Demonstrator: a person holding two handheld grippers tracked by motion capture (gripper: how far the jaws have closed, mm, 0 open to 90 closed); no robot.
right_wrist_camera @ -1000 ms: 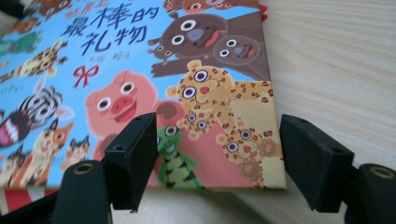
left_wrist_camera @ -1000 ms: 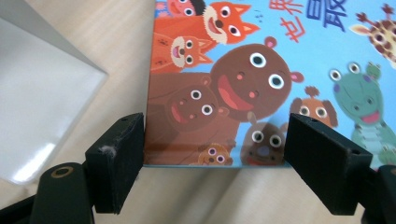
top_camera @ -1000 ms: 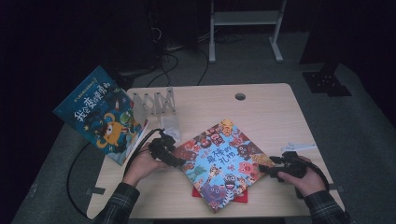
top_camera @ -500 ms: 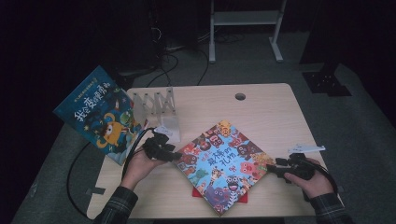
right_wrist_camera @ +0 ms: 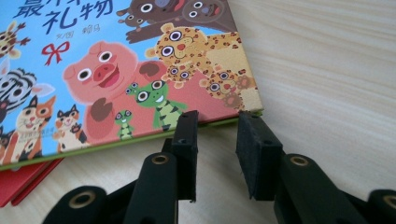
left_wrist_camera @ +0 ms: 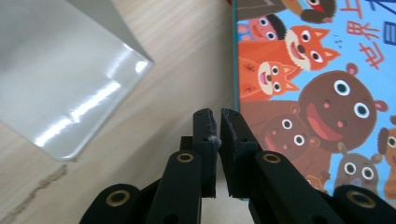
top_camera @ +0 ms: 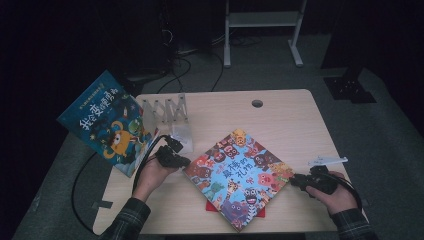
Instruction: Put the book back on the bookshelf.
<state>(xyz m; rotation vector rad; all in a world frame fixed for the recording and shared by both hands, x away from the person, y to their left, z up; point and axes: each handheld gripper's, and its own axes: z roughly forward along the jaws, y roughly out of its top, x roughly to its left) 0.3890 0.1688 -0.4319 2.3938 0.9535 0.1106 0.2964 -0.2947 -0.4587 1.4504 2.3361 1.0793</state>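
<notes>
A picture book (top_camera: 239, 177) with cartoon animals on its cover lies flat and skewed on the wooden table (top_camera: 280, 130), on top of a red book (top_camera: 212, 206). My left gripper (top_camera: 186, 161) rests at its left corner. Its jaws (left_wrist_camera: 215, 114) have just been closing and stand nearly together beside the book's edge (left_wrist_camera: 317, 93), with nothing between them. My right gripper (top_camera: 292, 181) sits at the book's right corner. Its jaws (right_wrist_camera: 218, 119) have also just been closing. A gap remains between them and holds nothing, and the book's corner (right_wrist_camera: 116, 70) lies just ahead.
A blue picture book (top_camera: 105, 122) leans off the table's left side against a metal book rack (top_camera: 167, 107). The rack's shiny base plate (left_wrist_camera: 60, 79) lies close to my left gripper. A small white object (top_camera: 327, 161) lies near the right hand. A cable hole (top_camera: 257, 103) sits at the back.
Both pairs of jaws have narrowed. The hands have stayed about where they were at the book's two corners, and the book has not moved.
</notes>
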